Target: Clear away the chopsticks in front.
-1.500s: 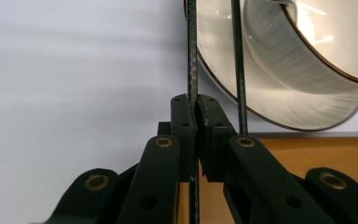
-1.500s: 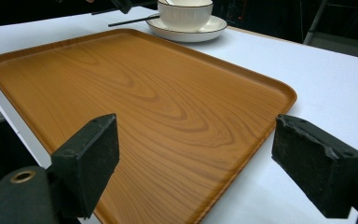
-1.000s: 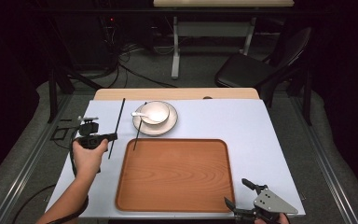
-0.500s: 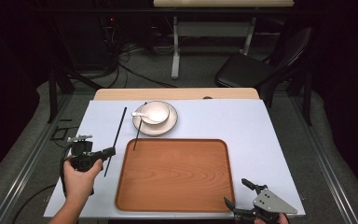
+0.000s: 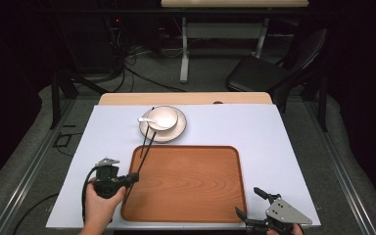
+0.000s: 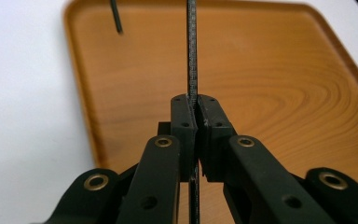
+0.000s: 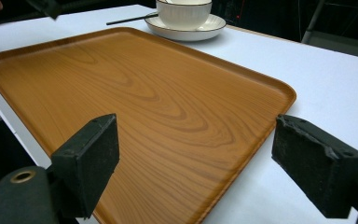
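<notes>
High view: left gripper at lower left of frame, jaws clamped on lower end of thin black chopstick; stick runs up and slightly right from the jaws, over left rim of wooden tray, toward bowl on plate at upper centre. Second chopstick leaning from bowl rim down to tray's upper left corner. White spoon in bowl. Right gripper at lower right, jaws spread wide, nothing between.

Left gripper view: pads pressed together on chopstick, centre frame; slim, dark, straight, finely textured, rising straight up out of frame over tray. Tip of other chopstick at upper left.

Right gripper view: jaws far apart at bottom corners, empty; tray between and beyond, bowl and plate at top centre.
</notes>
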A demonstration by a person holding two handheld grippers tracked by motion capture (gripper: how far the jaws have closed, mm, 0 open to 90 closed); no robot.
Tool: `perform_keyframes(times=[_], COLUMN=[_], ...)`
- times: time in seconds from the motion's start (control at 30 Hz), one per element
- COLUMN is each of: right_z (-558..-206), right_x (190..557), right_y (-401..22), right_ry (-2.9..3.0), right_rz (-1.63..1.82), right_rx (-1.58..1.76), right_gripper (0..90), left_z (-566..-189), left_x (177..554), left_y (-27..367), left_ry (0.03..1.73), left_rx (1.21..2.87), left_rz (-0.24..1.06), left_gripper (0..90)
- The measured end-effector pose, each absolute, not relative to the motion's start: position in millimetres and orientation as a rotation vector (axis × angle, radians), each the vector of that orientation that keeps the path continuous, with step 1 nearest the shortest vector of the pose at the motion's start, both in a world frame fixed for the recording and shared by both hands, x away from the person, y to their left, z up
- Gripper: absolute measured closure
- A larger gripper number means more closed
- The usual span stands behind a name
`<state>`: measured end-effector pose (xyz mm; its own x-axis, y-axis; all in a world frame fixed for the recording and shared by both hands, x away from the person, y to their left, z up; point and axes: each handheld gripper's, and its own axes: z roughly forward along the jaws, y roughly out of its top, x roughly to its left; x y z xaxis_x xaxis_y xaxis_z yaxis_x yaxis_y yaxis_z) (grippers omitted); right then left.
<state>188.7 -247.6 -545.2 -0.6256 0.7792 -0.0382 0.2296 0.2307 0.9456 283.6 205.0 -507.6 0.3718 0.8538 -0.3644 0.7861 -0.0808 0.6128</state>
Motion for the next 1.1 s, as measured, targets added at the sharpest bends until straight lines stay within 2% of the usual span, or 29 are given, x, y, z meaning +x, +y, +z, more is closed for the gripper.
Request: perform_keyframes(times=[0.33, 0.53, 1.1], right_z=[-545, -545, -545], right_x=[188, 188, 189], right_y=[-248, -247, -247], right_ry=[1.993, 1.996, 1.998], right_rz=[1.402, 1.403, 1.405], right_rx=[0.920, 0.922, 0.922], right_gripper=[14.4, 14.4, 14.4], left_z=[-536, -539, -542], left_x=[284, 282, 283], left_y=[191, 188, 187], left_ry=[1.479, 1.488, 1.502], left_rx=[1.969, 1.991, 2.002], left_rz=[0.103, 0.147, 0.146], left_gripper=[85.8, 85.7, 85.3])
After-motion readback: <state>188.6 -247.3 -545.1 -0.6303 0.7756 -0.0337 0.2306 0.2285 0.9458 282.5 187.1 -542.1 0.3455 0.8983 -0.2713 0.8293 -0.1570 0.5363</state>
